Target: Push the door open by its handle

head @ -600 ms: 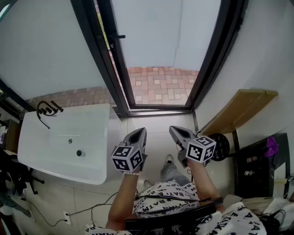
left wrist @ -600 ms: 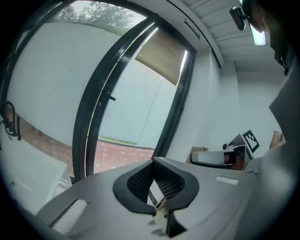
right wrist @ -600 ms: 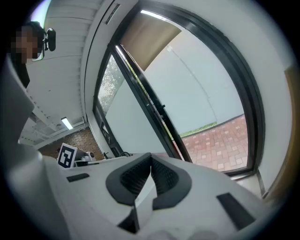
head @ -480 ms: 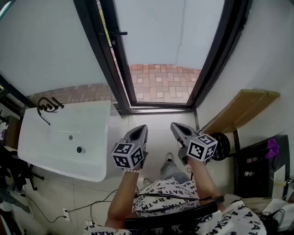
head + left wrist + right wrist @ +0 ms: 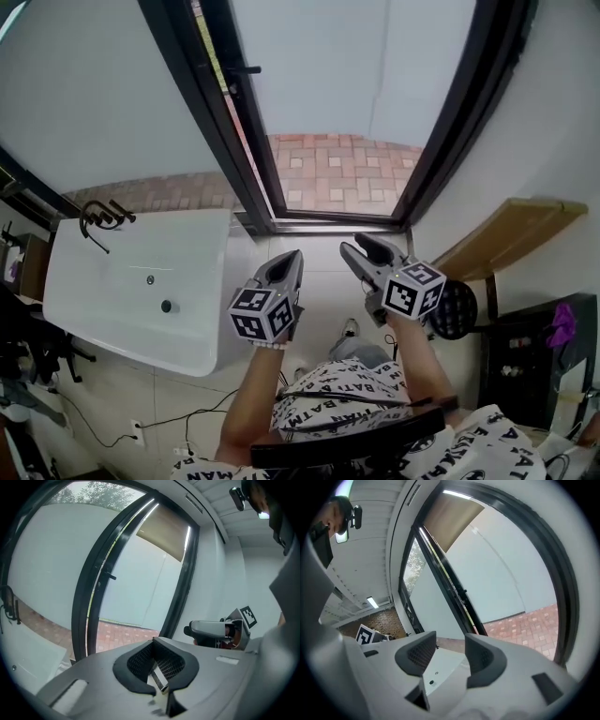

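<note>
A dark-framed glass door [image 5: 217,112] stands ahead, its edge at the left of an opening onto brick paving. Its small black handle [image 5: 246,70] juts out high on that edge, and also shows as the handle [image 5: 111,577] and the handle [image 5: 461,592]. Both grippers hang low in front of the person, well short of the door and touching nothing. The left gripper [image 5: 284,266] points at the threshold, and in its own view the left gripper [image 5: 154,645] has its pads together. My right gripper [image 5: 362,247] is beside it; the right gripper [image 5: 450,649] stands open and empty.
A white sink [image 5: 103,309] with a black tap [image 5: 98,220] fills the left side, close to the door frame. A wooden shelf [image 5: 506,234] sticks out from the right wall, with a round black object [image 5: 457,314] below it. Cables lie on the tiled floor [image 5: 323,281].
The right gripper has moved a little forward and up toward the doorway. The left gripper has hardly moved. The view has shifted slightly toward the door.
</note>
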`<state>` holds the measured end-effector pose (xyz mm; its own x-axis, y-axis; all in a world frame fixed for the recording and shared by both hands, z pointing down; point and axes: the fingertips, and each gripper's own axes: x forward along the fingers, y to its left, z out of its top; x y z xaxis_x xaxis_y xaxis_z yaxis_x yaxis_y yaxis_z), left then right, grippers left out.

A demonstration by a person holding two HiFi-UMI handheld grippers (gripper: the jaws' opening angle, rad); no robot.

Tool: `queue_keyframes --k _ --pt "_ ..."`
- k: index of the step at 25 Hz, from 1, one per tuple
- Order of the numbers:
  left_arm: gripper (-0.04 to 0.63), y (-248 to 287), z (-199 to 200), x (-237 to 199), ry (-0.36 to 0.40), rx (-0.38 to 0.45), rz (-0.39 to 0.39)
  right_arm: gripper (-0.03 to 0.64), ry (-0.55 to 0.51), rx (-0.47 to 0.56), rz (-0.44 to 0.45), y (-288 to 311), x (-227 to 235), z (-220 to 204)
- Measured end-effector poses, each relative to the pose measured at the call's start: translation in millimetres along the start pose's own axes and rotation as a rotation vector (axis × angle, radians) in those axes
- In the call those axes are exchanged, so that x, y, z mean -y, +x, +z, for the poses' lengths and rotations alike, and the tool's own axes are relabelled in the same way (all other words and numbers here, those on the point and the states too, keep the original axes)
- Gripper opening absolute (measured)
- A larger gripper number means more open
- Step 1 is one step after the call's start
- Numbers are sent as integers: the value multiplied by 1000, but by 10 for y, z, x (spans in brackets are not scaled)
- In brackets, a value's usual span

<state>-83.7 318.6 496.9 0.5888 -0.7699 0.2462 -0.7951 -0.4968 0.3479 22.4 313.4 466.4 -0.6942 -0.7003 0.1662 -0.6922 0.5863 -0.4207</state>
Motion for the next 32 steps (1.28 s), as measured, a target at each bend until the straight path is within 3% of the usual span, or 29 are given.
queue_keyframes --k 7,9,11,15,21,27,32 --pt "-17 475 183 -22 -8 14 49 250 -24 -25 75 236 408 281" --pt "-17 582 220 -30 -14 22 72 252 -51 -45 113 339 496 387" --pt "-17 682 268 -45 -27 32 90 307 -80 -72 154 467 577 520" --pt "-17 828 331 -160 -54 41 122 314 -139 -133 245 801 672 815" --pt "-17 1098 503 -521 -90 52 175 314 -281 -187 307 1581 815 1364" --pt "-17 1471 698 -983 -89 64 194 303 -461 -339 378 2370 818 1601" --pt "-17 1801 975 -1462 -118 72 200 286 -642 -361 380 3123 750 2221"
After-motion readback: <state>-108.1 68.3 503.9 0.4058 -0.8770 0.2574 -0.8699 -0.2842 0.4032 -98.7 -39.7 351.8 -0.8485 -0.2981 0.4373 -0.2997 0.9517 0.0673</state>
